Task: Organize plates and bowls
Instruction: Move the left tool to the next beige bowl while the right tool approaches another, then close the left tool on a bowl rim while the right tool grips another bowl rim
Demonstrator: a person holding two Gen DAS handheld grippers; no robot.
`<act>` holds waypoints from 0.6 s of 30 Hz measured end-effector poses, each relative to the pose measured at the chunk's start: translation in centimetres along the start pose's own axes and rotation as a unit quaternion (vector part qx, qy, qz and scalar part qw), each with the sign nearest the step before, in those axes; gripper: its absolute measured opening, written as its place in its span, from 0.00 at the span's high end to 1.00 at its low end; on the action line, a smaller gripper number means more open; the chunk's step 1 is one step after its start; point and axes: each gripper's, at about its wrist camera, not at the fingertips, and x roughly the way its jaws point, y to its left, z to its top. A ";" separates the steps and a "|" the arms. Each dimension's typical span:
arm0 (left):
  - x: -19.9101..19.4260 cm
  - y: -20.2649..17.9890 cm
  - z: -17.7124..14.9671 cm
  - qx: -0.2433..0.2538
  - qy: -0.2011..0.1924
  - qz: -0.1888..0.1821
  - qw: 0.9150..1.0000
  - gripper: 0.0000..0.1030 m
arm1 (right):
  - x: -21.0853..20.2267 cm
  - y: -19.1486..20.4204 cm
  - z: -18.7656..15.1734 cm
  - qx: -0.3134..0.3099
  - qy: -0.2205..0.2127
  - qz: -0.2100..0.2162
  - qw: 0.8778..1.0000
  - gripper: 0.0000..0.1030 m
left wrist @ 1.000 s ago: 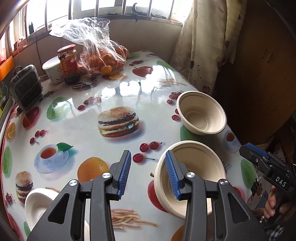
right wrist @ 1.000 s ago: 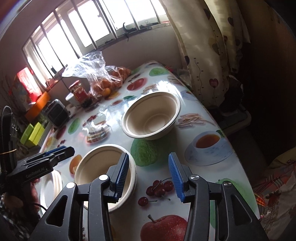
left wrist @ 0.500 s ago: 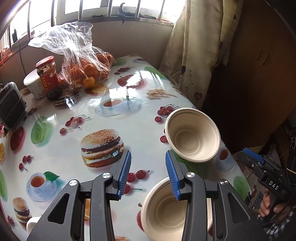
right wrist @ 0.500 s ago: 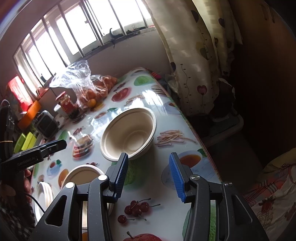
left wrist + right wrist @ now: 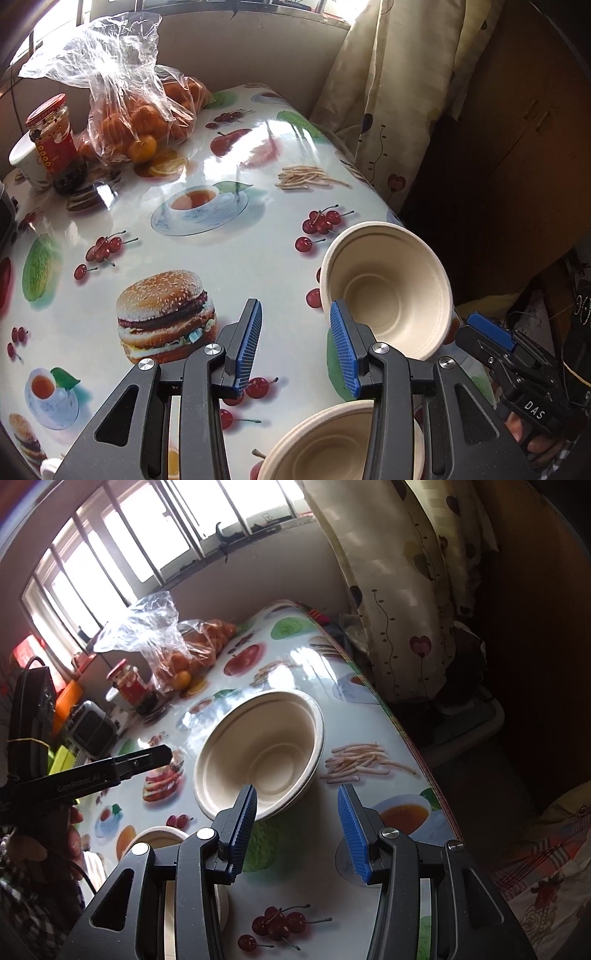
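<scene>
Sitting on the big picture table [image 5: 229,258], the far bowl [image 5: 388,291] is near the right edge, and the near bowl [image 5: 332,446] is close by. Both the left gripper [image 5: 295,347] and right gripper [image 5: 297,825] are spread and hold nothing. I think the reach comes first; next, pinch a bowl's rim.

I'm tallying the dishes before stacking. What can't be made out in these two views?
- Near bowl: left wrist view, cut by the bottom edge and covered by the left tongs.
- White plate: right wrist view, only a sliver shows behind the right tongs.
- Jar label: too small to read.
- Far bowl: fully visible.
</scene>
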 end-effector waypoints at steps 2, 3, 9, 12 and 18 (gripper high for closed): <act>0.3 -0.2 0.0 0.004 0.000 0.001 1.000 0.61 | 0.2 0.0 0.0 0.001 0.001 -0.002 1.000 0.56; 0.5 -0.3 0.0 0.005 0.003 -0.001 1.000 0.61 | 0.4 0.0 0.1 0.002 0.002 -0.002 1.000 0.56; 1.8 -0.3 0.2 -0.001 0.020 -0.010 1.000 0.67 | 1.5 0.0 0.1 0.001 0.011 -0.002 1.000 0.65; 2.1 -0.5 0.1 0.001 0.023 -0.013 1.000 0.74 | 1.8 -0.1 0.1 0.004 0.012 -0.002 1.000 0.70; 2.7 -0.7 0.2 -0.003 0.028 -0.022 0.999 0.80 | 1.9 -0.2 0.2 0.007 0.010 0.000 1.000 0.76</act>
